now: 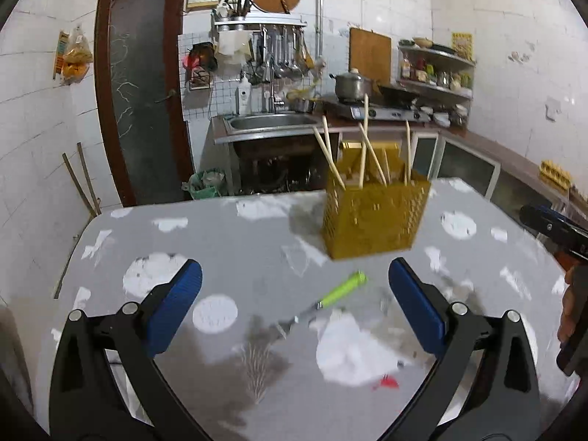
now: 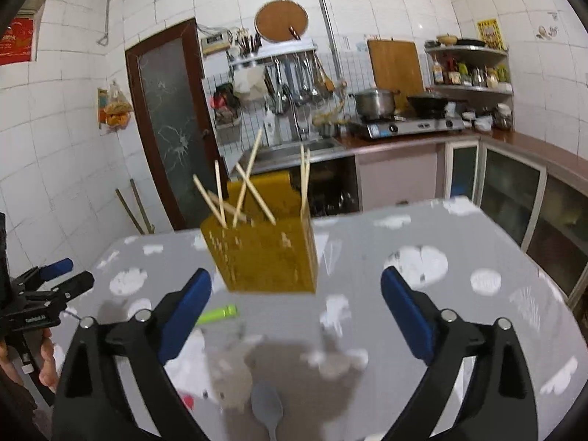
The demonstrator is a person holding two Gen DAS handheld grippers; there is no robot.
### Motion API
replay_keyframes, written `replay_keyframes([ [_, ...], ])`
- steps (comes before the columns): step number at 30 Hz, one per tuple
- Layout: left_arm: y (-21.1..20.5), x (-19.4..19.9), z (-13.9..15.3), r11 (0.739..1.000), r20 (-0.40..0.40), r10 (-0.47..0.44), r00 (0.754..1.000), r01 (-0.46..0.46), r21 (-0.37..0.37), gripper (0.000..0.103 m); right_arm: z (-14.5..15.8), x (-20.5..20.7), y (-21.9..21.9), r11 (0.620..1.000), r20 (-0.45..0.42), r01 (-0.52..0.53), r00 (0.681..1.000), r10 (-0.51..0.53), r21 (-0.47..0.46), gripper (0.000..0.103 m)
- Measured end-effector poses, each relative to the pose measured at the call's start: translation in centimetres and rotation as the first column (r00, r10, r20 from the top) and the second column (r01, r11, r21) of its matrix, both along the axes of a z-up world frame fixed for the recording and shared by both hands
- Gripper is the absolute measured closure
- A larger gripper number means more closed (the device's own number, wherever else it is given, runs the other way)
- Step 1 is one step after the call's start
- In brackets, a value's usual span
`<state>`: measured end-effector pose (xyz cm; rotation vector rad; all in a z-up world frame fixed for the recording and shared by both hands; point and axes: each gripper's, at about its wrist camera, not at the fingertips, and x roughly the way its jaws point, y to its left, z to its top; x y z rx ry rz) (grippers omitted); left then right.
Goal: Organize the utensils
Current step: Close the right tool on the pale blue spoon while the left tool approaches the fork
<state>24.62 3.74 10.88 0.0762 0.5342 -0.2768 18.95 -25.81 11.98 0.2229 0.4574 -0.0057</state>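
A yellow perforated utensil basket (image 1: 375, 217) (image 2: 266, 257) stands on the grey patterned table (image 1: 235, 242) (image 2: 386, 242), with several wooden chopsticks (image 1: 365, 147) (image 2: 246, 180) sticking out of it. On the cloth in front of it lies a green-handled fork (image 1: 330, 296), of which the right wrist view shows only the green handle (image 2: 217, 314). A grey spoon (image 2: 267, 409) lies near the bottom of the right wrist view. My left gripper (image 1: 294, 294) is open above the fork, nothing between its pads. My right gripper (image 2: 296, 296) is open too, just before the basket.
The other gripper shows at each view's edge: the right one (image 1: 551, 222) and the left one (image 2: 51, 290), held by a hand (image 2: 46, 362). Behind the table are a sink (image 1: 272, 121), a gas stove with a pot (image 2: 375, 103), cabinets and a door (image 1: 143, 103).
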Motion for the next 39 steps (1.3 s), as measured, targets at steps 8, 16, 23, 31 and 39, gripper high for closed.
replay_keyframes([
  [8, -0.2, -2.3, -1.5, 0.997, 0.014, 0.039, 0.999, -0.039, 0.068, 0.005, -4.5, -0.9, 1.1, 1.0, -0.097, -0.016, 0.995, 0.017, 0.013, 0.009],
  [16, 3.2, -2.6, 4.8, 0.993, 0.051, 0.113, 0.992, -0.115, 0.039, 0.005, -5.7, -0.5, 2.5, 0.999, -0.131, -0.038, 0.991, 0.037, -0.005, 0.009],
  [23, 2.4, 0.6, 3.8, 0.997, -0.016, 0.072, 0.997, -0.072, 0.009, 0.005, -10.9, 0.9, 5.3, 0.987, -0.326, -0.119, 0.942, 0.077, -0.109, 0.01],
  [31, -2.0, 4.8, -1.2, 0.999, -0.121, -0.018, 0.992, 0.022, 0.031, 0.005, -13.3, 2.4, 6.1, 0.984, -0.413, -0.127, 0.908, 0.065, -0.125, 0.048],
  [39, -6.5, 9.1, -6.2, 0.986, -0.216, -0.115, 0.97, 0.138, 0.096, 0.005, -13.0, 4.7, 4.0, 0.991, -0.421, -0.091, 0.906, 0.042, -0.098, 0.07],
])
